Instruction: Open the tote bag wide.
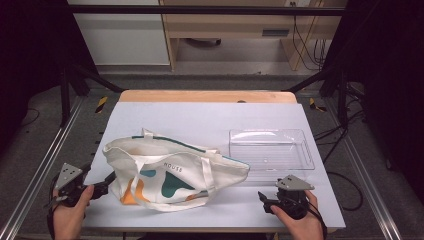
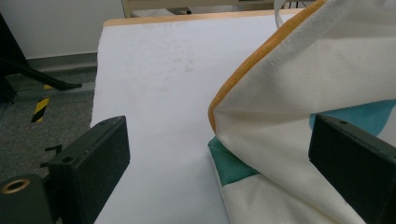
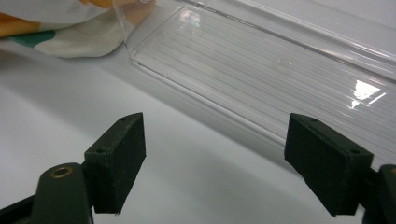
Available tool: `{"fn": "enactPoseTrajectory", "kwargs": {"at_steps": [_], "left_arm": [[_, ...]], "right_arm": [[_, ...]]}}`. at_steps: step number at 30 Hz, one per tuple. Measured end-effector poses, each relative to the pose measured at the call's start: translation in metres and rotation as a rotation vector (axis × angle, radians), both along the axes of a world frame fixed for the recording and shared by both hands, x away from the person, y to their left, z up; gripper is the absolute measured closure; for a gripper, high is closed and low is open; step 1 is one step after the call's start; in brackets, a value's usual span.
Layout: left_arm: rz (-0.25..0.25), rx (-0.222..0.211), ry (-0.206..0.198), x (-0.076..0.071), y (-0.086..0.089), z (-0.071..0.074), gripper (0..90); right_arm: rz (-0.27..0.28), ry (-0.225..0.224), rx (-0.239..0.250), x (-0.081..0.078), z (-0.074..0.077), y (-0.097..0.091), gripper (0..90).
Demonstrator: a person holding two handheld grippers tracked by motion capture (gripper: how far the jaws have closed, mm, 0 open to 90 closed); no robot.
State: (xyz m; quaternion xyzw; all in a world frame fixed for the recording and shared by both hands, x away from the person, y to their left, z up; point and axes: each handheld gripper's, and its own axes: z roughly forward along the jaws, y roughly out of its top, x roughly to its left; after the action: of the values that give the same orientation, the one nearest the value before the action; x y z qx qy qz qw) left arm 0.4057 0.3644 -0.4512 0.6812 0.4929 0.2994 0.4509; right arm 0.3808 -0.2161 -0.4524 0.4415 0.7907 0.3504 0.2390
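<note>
High view: the tote bag [image 1: 172, 172] lies flat on the tabletop [image 1: 200, 117], its right end touching or overlapping the clear plastic tray [image 1: 272, 148] at about 3 o'clock from it. The left gripper [image 1: 107, 186] sits at the bag's 9 o'clock edge; the right gripper [image 1: 263, 200] waits at 5 o'clock from the bag, just short of the tray's near rim.

Left gripper view: the jaws stand wide with the bag's orange-trimmed corner [image 2: 261, 79] between them, the pads not pressing. Closing here would probably catch a single cloth layer, so the bag could slip out or drag against the tray.

Right gripper view: the jaws are wide and empty, aimed at the tray's near wall [image 3: 201, 100]. Any push forward would likely skid the light tray away, and its thin, slick wall may slide from the pads.
</note>
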Motion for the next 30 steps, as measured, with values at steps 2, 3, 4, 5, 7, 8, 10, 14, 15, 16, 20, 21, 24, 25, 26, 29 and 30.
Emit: {"fn": "enactPoseTrajectory", "kwargs": {"at_steps": [2,3,4,5,7,8,10,14,15,16,20,21,24,25,26,29,30], "left_arm": [[-0.004,0.005,0.001,0.0,-0.001,0.0,5.4],[-0.008,0.004,0.002,0.0,-0.001,0.0,5.4],[-0.017,-0.003,-0.001,0.0,-0.002,0.001,5.4],[-0.02,-0.005,-0.004,0.0,-0.002,0.001,5.4],[-0.026,-0.01,-0.008,-0.001,-0.001,0.003,5.4],[-0.026,-0.013,-0.008,-0.001,-0.001,0.003,5.4],[-0.026,-0.021,-0.007,-0.001,0.0,0.005,5.4],[-0.014,-0.024,-0.038,-0.004,0.001,0.013,6.0],[-0.015,-0.022,-0.048,-0.005,0.002,0.016,7.6],[-0.018,-0.027,-0.062,-0.006,0.002,0.022,7.6],[-0.067,-0.004,-0.131,-0.011,-0.004,0.055,14.0],[-0.092,0.015,-0.14,-0.011,-0.006,0.064,15.0],[-0.147,0.027,-0.17,-0.01,-0.014,0.089,16.1],[-0.164,0.034,-0.173,-0.008,-0.016,0.095,16.2],[-0.181,0.044,-0.174,-0.006,-0.019,0.103,16.7],[-0.223,0.048,-0.169,0.002,-0.026,0.117,19.9],[-0.239,0.057,-0.164,0.005,-0.029,0.121,21.3]], "right_arm": [[-0.006,0.004,-0.004,0.0,0.0,0.001,20.2],[-0.01,0.005,-0.004,0.0,0.0,0.001,20.1],[-0.011,0.003,-0.006,0.0,0.0,0.002,20.0],[-0.004,-0.007,-0.007,0.0,0.0,0.001,19.9],[0.0,-0.019,-0.01,0.0,0.001,0.002,19.4],[0.004,-0.022,-0.014,-0.001,0.002,0.003,19.2],[0.009,-0.036,-0.022,-0.001,0.002,0.003,18.4],[0.0,-0.051,-0.001,-0.003,0.004,0.004,21.9],[0.013,-0.06,0.029,-0.006,0.008,0.005,31.2],[0.013,-0.06,0.029,-0.006,0.008,0.005,31.2],[0.133,-0.127,0.076,-0.012,0.028,0.018,45.2],[0.163,-0.138,0.067,-0.013,0.035,0.023,50.5],[0.232,-0.164,0.074,-0.012,0.061,0.04,58.3],[0.251,-0.174,0.08,-0.01,0.07,0.046,60.2],[0.277,-0.185,0.071,-0.009,0.08,0.054,61.8],[0.357,-0.209,0.054,-0.002,0.108,0.078,65.0],[0.38,-0.214,0.061,0.001,0.115,0.087,66.0]]}}
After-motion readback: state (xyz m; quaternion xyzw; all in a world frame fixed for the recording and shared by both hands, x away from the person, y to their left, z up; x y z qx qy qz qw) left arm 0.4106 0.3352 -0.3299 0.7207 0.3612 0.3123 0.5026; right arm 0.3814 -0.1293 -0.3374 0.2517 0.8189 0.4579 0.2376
